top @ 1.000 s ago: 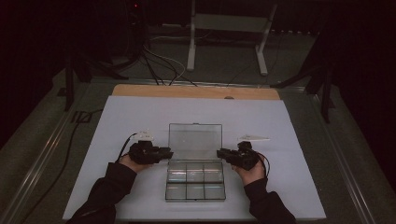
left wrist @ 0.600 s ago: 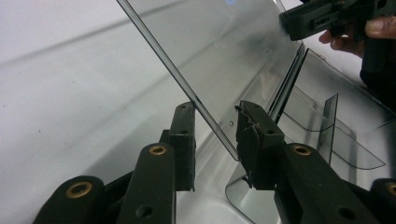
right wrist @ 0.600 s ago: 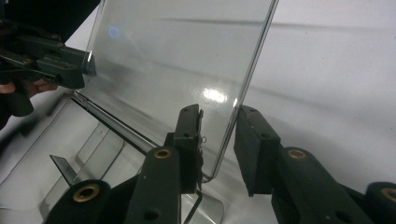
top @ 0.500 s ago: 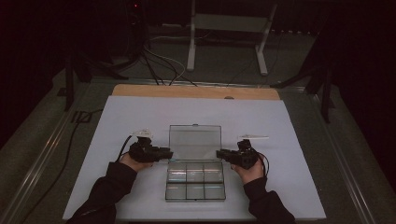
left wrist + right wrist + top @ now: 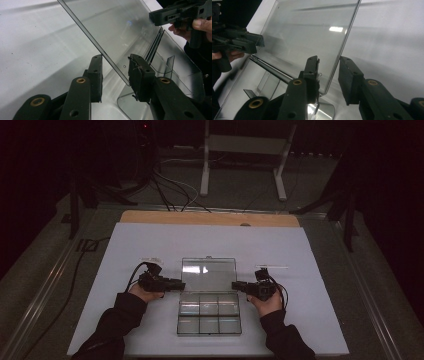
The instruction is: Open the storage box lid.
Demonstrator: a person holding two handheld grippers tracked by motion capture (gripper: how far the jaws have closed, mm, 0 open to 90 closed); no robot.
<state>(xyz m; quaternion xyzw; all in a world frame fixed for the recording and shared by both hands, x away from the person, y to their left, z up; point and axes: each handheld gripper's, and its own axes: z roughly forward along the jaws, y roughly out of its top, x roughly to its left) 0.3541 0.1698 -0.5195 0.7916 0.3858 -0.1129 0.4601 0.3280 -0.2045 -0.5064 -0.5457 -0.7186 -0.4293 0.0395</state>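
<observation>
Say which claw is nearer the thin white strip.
Right. The right claw sits close beside the strip; the left claw, jaws just opening around the lid, is across the box.

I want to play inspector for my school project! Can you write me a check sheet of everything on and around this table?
Surface: white sheet over a wooden board, bare around the work.
Job's things: clear plastic box with six empty compartments; its lid is swung open.
Clutter: two small pale items, too small to tell, one at, one at.
Grippers: left tool straddles one side edge of the lid, jaws just opening, pads not pressing; right tool likewise at the other edge.
Cables: one trails from each tool; more cables on the floor beyond.
Surroundings: dark room, white stand legs behind the table.
</observation>
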